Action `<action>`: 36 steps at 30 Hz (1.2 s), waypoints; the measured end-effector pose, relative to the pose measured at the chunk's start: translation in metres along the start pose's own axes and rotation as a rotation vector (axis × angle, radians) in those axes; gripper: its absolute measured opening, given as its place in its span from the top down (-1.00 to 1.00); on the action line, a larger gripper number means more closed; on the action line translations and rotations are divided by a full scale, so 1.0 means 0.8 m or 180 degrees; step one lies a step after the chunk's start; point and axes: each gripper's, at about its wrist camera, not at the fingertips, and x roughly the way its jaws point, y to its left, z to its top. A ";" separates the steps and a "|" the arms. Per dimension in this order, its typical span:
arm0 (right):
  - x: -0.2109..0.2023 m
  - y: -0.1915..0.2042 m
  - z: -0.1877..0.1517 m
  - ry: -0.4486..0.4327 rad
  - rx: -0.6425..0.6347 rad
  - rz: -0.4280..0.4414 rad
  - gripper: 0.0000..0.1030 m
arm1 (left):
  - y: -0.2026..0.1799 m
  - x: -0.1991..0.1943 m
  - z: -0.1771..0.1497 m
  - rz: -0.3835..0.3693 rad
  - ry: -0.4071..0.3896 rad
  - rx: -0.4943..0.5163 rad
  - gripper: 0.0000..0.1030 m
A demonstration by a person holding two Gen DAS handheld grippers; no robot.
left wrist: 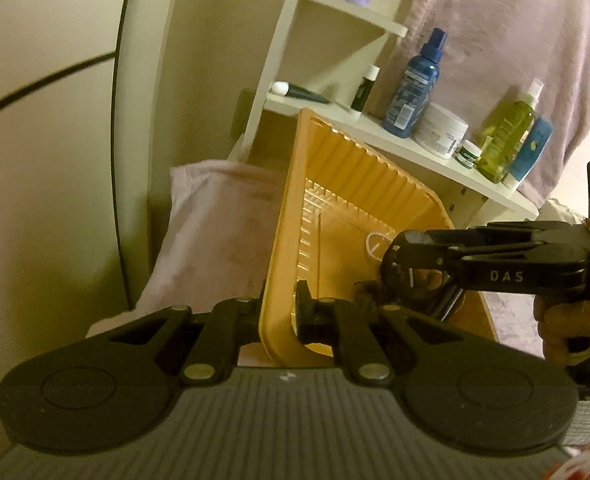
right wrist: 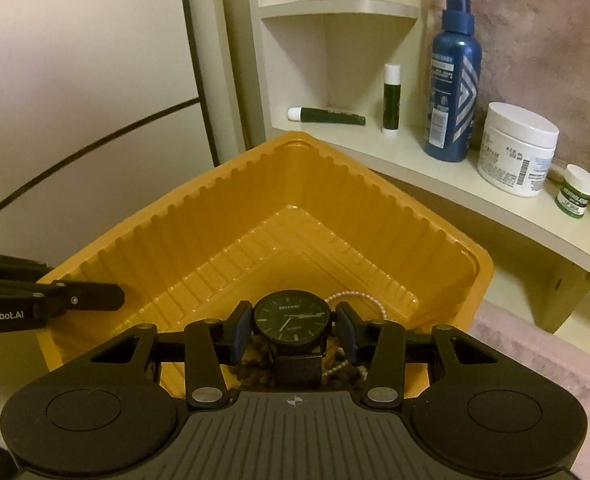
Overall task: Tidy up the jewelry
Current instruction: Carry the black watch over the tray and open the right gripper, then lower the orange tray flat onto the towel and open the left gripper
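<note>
An orange plastic tray (right wrist: 335,200) sits on pink cloth below a shelf. My left gripper (left wrist: 279,312) is shut on the tray's near wall (left wrist: 273,280), also seen at the left of the right wrist view (right wrist: 95,296). My right gripper (right wrist: 293,324) is inside the tray, its pads a little apart on either side of a black watch (right wrist: 293,314); I cannot tell if they touch it. In the left wrist view it comes in from the right (left wrist: 411,264). A pearl bracelet (right wrist: 359,298) and dark beads (right wrist: 255,374) lie in the tray under it.
A white shelf (right wrist: 435,168) behind the tray holds a blue spray bottle (right wrist: 453,80), a white jar (right wrist: 515,148), a small green-label jar (right wrist: 577,196), two green tubes (right wrist: 391,96) and a yellow-green bottle (left wrist: 507,136). Pink fabric (left wrist: 215,232) covers the surface. A wall is on the left.
</note>
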 end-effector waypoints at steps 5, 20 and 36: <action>0.001 0.008 0.008 0.0007 -0.0058 -0.0090 0.01 | 0.015 0.005 -0.007 -0.0111 0.0056 -0.0156 0.71; -0.103 -0.016 -0.020 -0.0473 0.0503 -0.0469 -0.36 | 0.045 -0.038 -0.011 0.0061 -0.0281 -0.0275 -0.25; -0.223 -0.001 -0.146 -0.0170 0.1317 -0.1117 -0.59 | -0.083 -0.101 -0.055 0.0368 -0.0143 0.0732 -0.97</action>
